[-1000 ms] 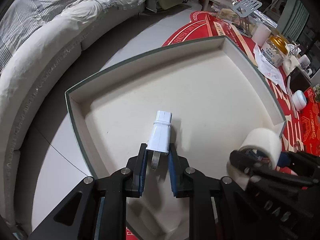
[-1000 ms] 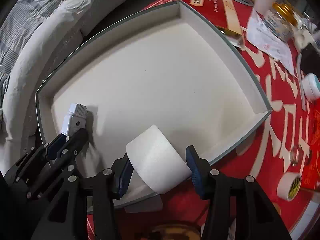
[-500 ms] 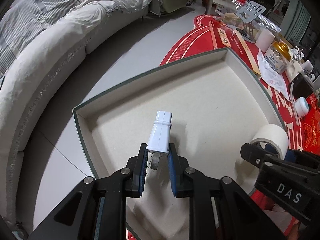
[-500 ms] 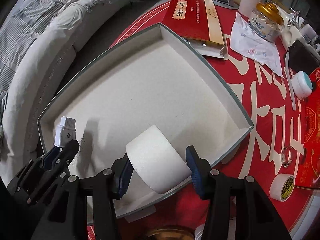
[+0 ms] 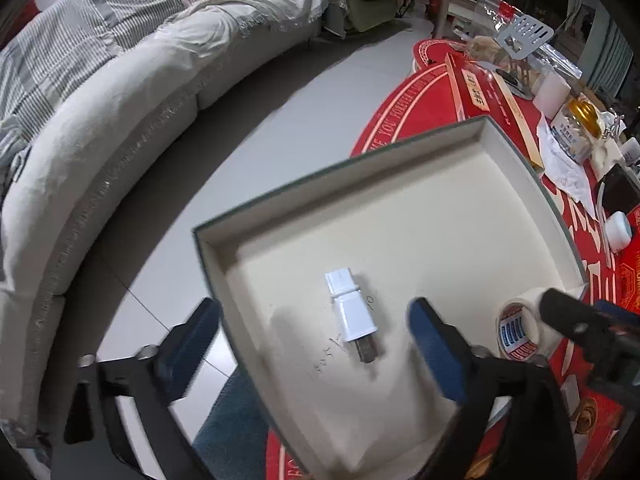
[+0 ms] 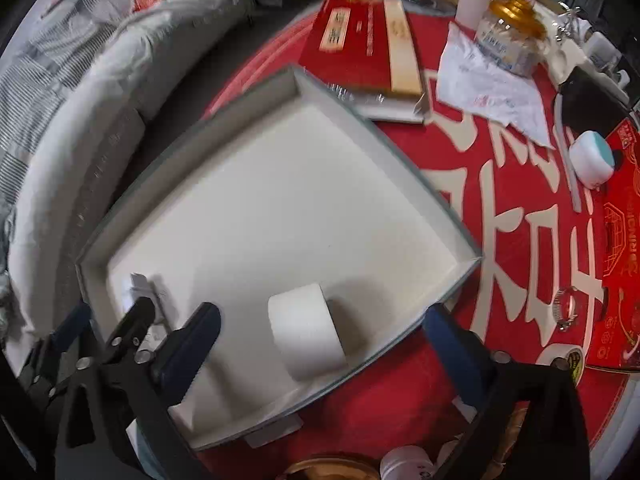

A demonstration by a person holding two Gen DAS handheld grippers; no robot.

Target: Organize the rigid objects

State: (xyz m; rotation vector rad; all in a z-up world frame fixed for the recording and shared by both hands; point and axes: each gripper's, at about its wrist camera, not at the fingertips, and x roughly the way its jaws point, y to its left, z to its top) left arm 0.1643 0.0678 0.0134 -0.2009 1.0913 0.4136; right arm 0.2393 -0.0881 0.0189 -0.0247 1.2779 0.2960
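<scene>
A: Where's the white plug (image 5: 352, 307)?

B: Lying in the tray (image 5: 432, 216), lower centre, between the left tool's (image 5: 316, 344) opening jaws, untouched.

A: The tape roll (image 6: 306, 332)?

B: Also in the tray, lower centre, between the right tool's (image 6: 320, 340) opening jaws, free.

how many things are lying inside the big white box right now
2. A white plug adapter lies near the box's left wall, below the left tool. A white tape roll rests near the front edge, below the right tool. Tool arms cover some of the floor.
</scene>
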